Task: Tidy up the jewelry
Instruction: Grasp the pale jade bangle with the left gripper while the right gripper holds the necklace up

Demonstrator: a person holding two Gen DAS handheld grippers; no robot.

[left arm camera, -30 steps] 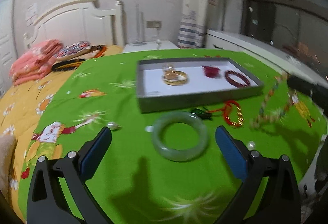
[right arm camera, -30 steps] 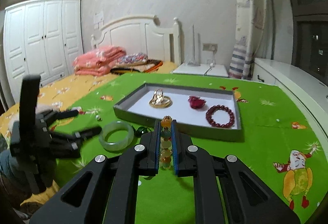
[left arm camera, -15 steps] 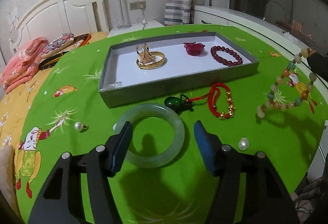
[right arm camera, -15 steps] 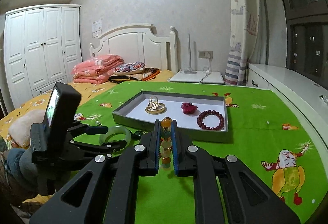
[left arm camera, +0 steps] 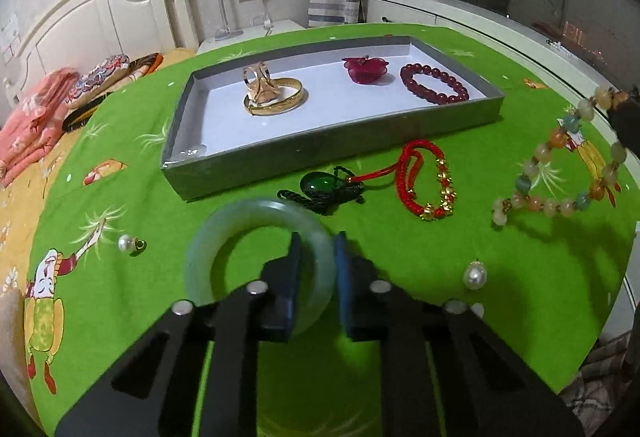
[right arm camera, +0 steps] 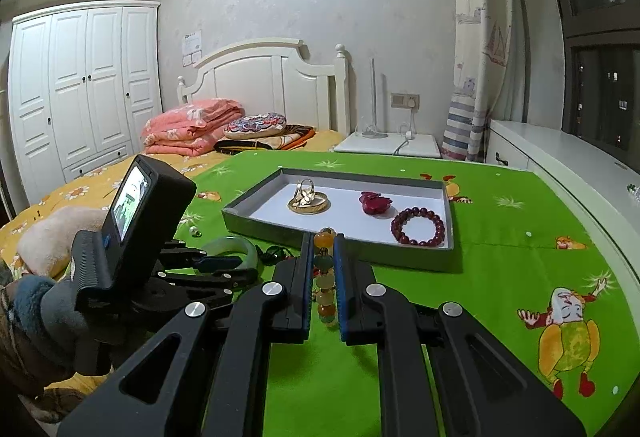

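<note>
Tray (left arm camera: 332,141) of grey card with a white floor, resting on the green printed cloth (left arm camera: 400,249); it holds a gold bangle (left arm camera: 276,101) with a gold ring standing on it at the left, a dark red flower-shaped piece (left arm camera: 366,68) in the middle, a dark red bead bracelet (left arm camera: 434,83) at the right, and a small clear bead (left arm camera: 194,150) in the near left corner. Outside the tray, just before its near wall, lie a green pendant on a dark cord (left arm camera: 322,186) and a red cord bracelet with gold beads (left arm camera: 426,181); two pearl drops (left arm camera: 475,276) lie further out on the cloth, one to each side. Left gripper (left arm camera: 314,257): jaws drawn in on the right-hand rim of the pale green jade bangle (left arm camera: 224,233), one blue pad inside the ring and one outside; whether the bangle is off the cloth cannot be told. Right gripper (right arm camera: 323,265): jaws pinched on a multicoloured bead bracelet (right arm camera: 325,269), which in the left wrist view hangs as a loop above the cloth, right of the tray. In the right wrist view the left gripper sits to the left, near the tray's corner.
</note>
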